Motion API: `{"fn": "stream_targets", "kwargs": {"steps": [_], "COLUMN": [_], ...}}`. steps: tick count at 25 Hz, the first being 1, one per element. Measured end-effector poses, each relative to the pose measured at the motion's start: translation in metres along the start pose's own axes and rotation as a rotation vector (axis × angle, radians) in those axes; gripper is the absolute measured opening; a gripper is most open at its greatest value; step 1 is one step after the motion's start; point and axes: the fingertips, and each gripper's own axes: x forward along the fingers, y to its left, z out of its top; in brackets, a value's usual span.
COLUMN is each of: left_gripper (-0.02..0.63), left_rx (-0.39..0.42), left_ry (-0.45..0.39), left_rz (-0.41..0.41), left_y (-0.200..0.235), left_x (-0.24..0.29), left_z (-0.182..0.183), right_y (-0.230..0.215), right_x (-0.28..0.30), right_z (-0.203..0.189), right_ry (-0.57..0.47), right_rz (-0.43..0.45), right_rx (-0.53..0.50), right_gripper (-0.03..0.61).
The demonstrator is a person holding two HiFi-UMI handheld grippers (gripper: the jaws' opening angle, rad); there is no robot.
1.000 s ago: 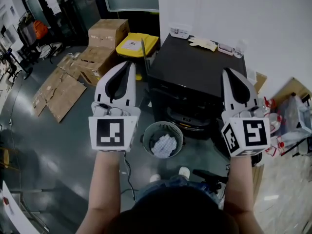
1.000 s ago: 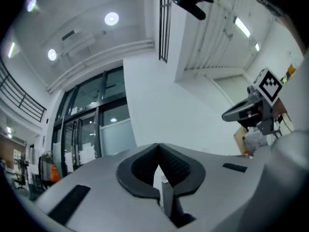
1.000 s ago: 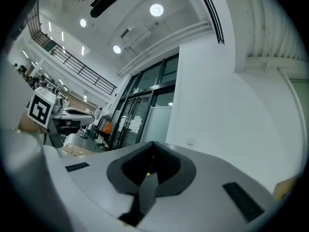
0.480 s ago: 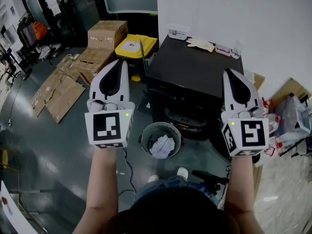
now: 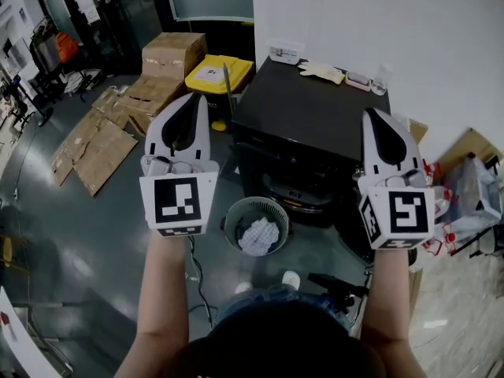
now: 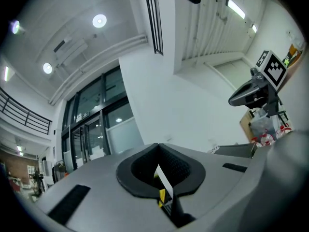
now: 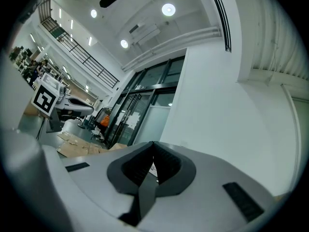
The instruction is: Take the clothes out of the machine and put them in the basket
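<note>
My left gripper (image 5: 191,115) is raised in front of me above the floor, its jaws pressed together with nothing between them. Below it and a little to the right, the basket (image 5: 233,211) stands on the floor at the foot of the machine (image 5: 315,116), and a white cloth (image 5: 259,235) already lies in it. The machine's front opening (image 5: 303,198) is low and dark, and I cannot tell whether any clothes are inside. A pale glove (image 5: 320,70) lies near the far edge of the machine's top. My right gripper (image 5: 379,132) is held up over the machine's right side, jaws likewise closed and empty.

As I judge it, the main risk is going into the opening with the jaws shut, which would shove fabric deeper instead of catching it. The basket also sits so close under the opening that a descending gripper could knock it over.

Only the head view shows the basket, cloth and machine. The two gripper views look up at ceiling lights, white wall and glass doors. They do show the pads meeting, which the head view shows only from behind.
</note>
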Motion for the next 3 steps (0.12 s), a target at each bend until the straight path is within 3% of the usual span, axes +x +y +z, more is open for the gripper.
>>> {"fn": "stream_targets", "kwargs": {"steps": [3], "left_gripper": [0.0], "left_rx": [0.02], "left_ry": [0.004], "left_rz": [-0.005], "left_y": [-0.0083], "left_x": [0.0041], "left_z": [0.0041], "right_y": [-0.0065], "right_x": [-0.0001], "right_z": [-0.0016], "right_ry": [-0.003], "right_rz": [0.0], "right_rx": [-0.003], "right_gripper": [0.0]}}
